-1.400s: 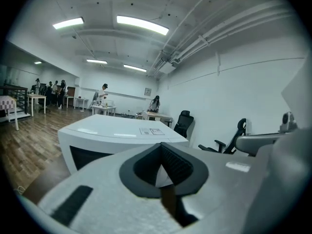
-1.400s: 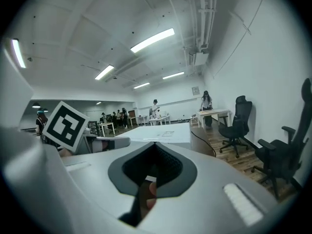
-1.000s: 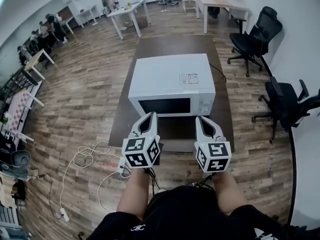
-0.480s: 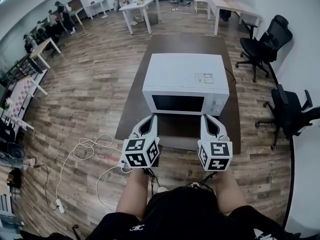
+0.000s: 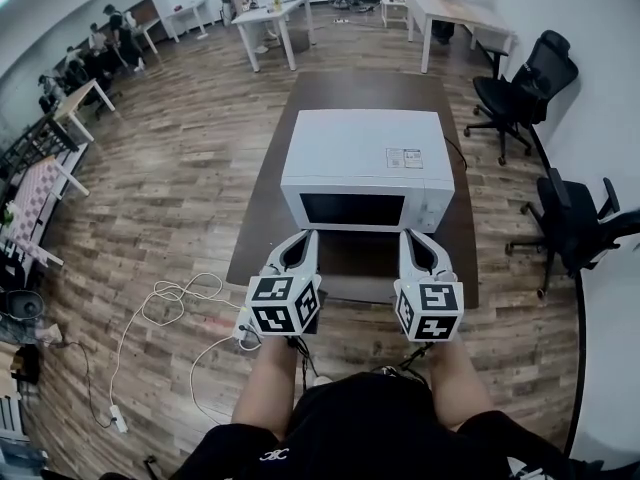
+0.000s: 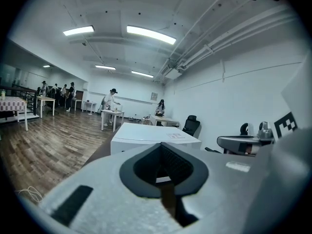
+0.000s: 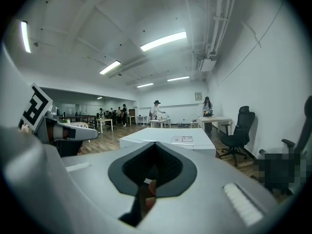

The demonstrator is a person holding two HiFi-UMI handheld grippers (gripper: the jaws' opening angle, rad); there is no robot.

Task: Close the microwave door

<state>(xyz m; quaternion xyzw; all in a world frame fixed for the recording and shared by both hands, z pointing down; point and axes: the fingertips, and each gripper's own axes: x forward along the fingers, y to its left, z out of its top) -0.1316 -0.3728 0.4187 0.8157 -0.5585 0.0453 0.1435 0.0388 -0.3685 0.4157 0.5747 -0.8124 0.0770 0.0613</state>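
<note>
A white microwave (image 5: 365, 158) stands on a dark brown table (image 5: 262, 218), its door (image 5: 352, 210) with the dark window flat against the front. My left gripper (image 5: 305, 236) and right gripper (image 5: 408, 238) hover side by side just before the door's lower edge. Both are shut and hold nothing. In the left gripper view the microwave (image 6: 153, 138) rises beyond the closed left gripper (image 6: 163, 189). The right gripper view shows the microwave (image 7: 165, 138) past the closed right gripper (image 7: 146, 184).
Black office chairs (image 5: 525, 83) stand to the right of the table. White cables and a power strip (image 5: 180, 303) lie on the wooden floor at the left. Further tables (image 5: 270, 13) and people fill the far end of the room.
Both grippers have shifted a little in front of the microwave. The head view has swung, so the microwave sits further right. The door looks the same.
</note>
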